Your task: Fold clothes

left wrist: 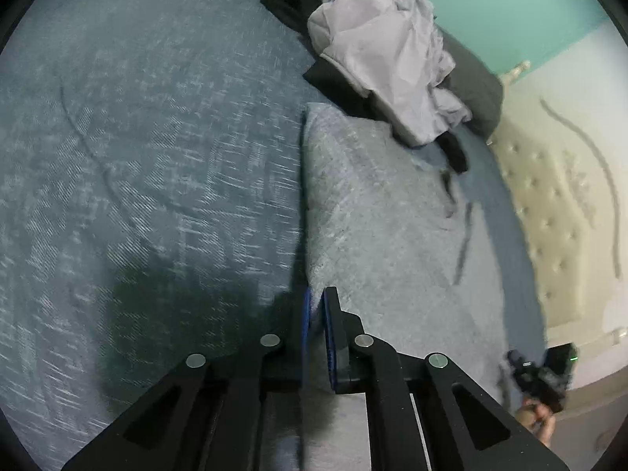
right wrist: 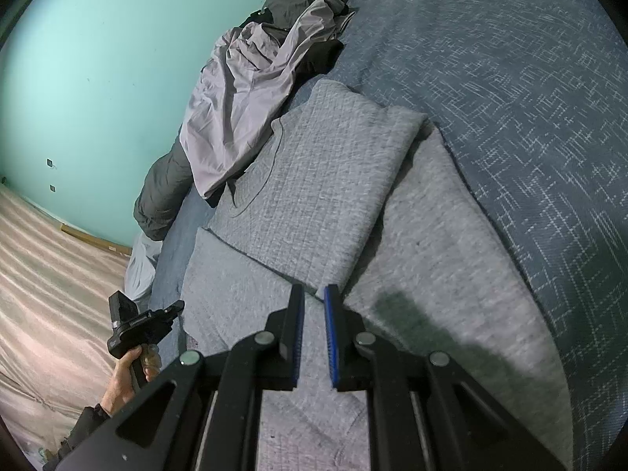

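Observation:
A grey knit garment (left wrist: 373, 216) lies on the blue bedspread (left wrist: 137, 137). In the left wrist view its raised edge runs down between the blue pads of my left gripper (left wrist: 316, 302), which is shut on it. In the right wrist view the garment (right wrist: 314, 180) has one flap folded over itself. The flap's corner sits right at the tips of my right gripper (right wrist: 314, 292), whose jaws stand a narrow gap apart over the cloth. A hand (right wrist: 125, 376) holds the left gripper (right wrist: 149, 324) at the garment's left edge. The right gripper (left wrist: 537, 376) shows at the lower right.
A crumpled lilac garment (left wrist: 376, 51) lies on black clothes (left wrist: 298, 4) and a dark grey duvet (left wrist: 475, 86) at the head of the bed. A cream tufted headboard (left wrist: 549, 196) stands on the right. Beyond the bed are a teal wall (right wrist: 98, 59) and a pinkish striped surface (right wrist: 47, 274).

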`<state>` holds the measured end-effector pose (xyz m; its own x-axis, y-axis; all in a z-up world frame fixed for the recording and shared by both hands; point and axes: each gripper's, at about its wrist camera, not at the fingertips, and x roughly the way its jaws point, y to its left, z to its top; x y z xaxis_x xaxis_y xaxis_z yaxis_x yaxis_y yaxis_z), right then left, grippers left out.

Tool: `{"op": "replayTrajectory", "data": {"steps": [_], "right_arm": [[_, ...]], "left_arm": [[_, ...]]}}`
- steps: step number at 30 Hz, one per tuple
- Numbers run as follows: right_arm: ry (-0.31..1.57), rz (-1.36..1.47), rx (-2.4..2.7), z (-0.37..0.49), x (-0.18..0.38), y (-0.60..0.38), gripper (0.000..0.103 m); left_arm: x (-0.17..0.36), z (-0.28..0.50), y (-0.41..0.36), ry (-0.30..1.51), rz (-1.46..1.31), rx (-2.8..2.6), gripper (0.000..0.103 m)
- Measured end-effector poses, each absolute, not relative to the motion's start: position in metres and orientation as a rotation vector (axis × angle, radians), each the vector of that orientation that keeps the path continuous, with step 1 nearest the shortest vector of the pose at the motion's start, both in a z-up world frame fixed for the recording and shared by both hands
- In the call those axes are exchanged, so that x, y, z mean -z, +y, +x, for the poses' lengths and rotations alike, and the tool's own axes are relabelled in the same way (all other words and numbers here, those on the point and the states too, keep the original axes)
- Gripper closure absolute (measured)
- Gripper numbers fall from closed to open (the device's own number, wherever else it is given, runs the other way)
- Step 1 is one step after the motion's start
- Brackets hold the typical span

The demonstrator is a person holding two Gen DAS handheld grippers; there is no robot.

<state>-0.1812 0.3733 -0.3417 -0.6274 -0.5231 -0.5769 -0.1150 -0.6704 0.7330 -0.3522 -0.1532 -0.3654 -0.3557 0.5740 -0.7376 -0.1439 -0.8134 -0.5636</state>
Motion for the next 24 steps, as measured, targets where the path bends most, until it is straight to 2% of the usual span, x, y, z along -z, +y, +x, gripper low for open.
{"op": "replayTrajectory", "data": {"steps": [1,3,4,9,14,16,19,24], "right_arm": [[-1.126,1.204,2.375,-0.181,0.341,0.373,0.093],[-1.126,1.203,2.373,-0.182,0.341,0.373,0.093],[-1.125,1.203,2.373,-0.182,0.341,0.373,0.093],[-1.122,1.204,2.372,-0.181,0.341,0.371,0.093],[-1.120,1.210,2.373,-0.181,0.341,0.370,0.093],[-1.118,1.214,2.371,-0.181,0.341,0.369,0.093],[-1.116,1.215,2.369,-0.182,0.342,0.368,0.093],[-1.129,1.210,2.374,-0.181,0.342,0.371,0.093]], "left_arm": [[0.365,-0.350,-0.154,-0.574,-1.431,-2.196,0.076],[0.366,-0.344,-0.159,-0.598,-1.422,-2.185,0.066],[0.370,-0.341,-0.163,-0.622,-1.424,-2.172,0.063],[0.378,-0.332,-0.168,-0.673,-1.410,-2.142,0.062],[0.383,-0.328,-0.167,-0.680,-1.384,-2.133,0.064],[0.384,-0.326,-0.166,-0.684,-1.373,-2.129,0.075],[0.386,-0.323,-0.165,-0.681,-1.367,-2.139,0.085],[0.384,-0.320,-0.165,-0.653,-1.385,-2.201,0.092]]}}
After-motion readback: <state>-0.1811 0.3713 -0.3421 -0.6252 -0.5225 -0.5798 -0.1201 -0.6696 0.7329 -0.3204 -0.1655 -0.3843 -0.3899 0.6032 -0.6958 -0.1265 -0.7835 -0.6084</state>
